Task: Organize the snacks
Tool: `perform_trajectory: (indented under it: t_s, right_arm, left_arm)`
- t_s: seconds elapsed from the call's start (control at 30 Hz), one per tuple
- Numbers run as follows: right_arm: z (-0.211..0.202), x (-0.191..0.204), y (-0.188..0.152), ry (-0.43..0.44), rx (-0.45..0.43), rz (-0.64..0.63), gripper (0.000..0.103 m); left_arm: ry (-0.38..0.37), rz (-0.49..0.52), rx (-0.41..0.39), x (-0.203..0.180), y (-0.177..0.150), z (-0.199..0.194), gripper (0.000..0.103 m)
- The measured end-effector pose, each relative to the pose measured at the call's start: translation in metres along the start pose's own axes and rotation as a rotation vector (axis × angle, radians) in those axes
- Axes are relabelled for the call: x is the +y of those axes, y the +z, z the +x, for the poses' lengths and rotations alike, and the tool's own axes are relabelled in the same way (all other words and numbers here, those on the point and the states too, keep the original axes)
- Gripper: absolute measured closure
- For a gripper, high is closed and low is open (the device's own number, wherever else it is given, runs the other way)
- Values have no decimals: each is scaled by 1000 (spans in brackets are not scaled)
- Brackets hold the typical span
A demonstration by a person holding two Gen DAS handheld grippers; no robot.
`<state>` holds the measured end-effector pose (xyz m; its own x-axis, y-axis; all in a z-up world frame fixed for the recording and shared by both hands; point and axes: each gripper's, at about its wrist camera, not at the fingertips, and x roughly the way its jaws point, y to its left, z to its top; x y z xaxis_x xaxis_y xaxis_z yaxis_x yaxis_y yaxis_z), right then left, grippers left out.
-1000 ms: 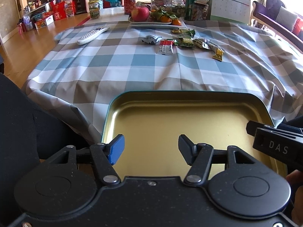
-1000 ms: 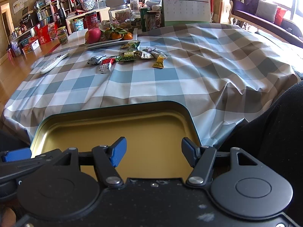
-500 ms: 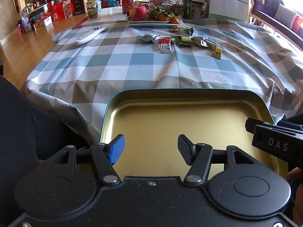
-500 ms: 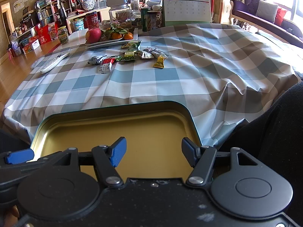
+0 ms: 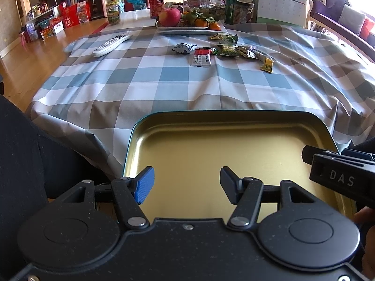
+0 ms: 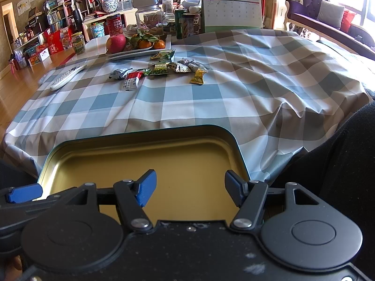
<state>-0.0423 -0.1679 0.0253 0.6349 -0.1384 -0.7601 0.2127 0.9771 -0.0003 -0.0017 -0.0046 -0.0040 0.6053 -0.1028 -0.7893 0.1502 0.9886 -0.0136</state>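
Observation:
An empty gold tin tray with a teal rim (image 5: 225, 113) (image 6: 145, 134) lies at the near edge of the checked tablecloth. My left gripper (image 5: 186, 185) is open and empty above its near left part. My right gripper (image 6: 189, 188) is open and empty above its near right part; its body shows at the right of the left wrist view (image 5: 339, 175). Several small snack packets lie in a loose row far across the table: a red and white one (image 5: 201, 57) (image 6: 131, 80), green ones (image 5: 228, 51) (image 6: 160, 69), a yellow one (image 5: 267, 65) (image 6: 197, 77), a blue-grey one (image 5: 184, 48).
A white remote (image 5: 111, 44) (image 6: 68, 76) lies at the far left. A white plate with an apple and oranges (image 5: 187, 29) (image 6: 138, 51) stands behind the snacks. Jars, cans and a desk calendar (image 5: 281, 7) line the far edge. The cloth is rumpled at the right.
Both grippers and the tray have barely shifted; the left wrist view has tilted slightly so the far table sits a little higher. Both grippers stay open.

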Motion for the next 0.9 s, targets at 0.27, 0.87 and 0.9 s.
perform_trajectory:
  t_s: [0.27,0.87,0.9]
  right_arm:
    - [0,0,0,0,0,0,36]
    - [0,0,0,0,0,-1,36]
    - [0,0,0,0,0,-1,36]
  left_arm:
    - [16,-1,-4,-1,0,-2,39]
    - [12,-9,0,2,0,-3,39]
    - [9,-9,0,2,0,-3,39]
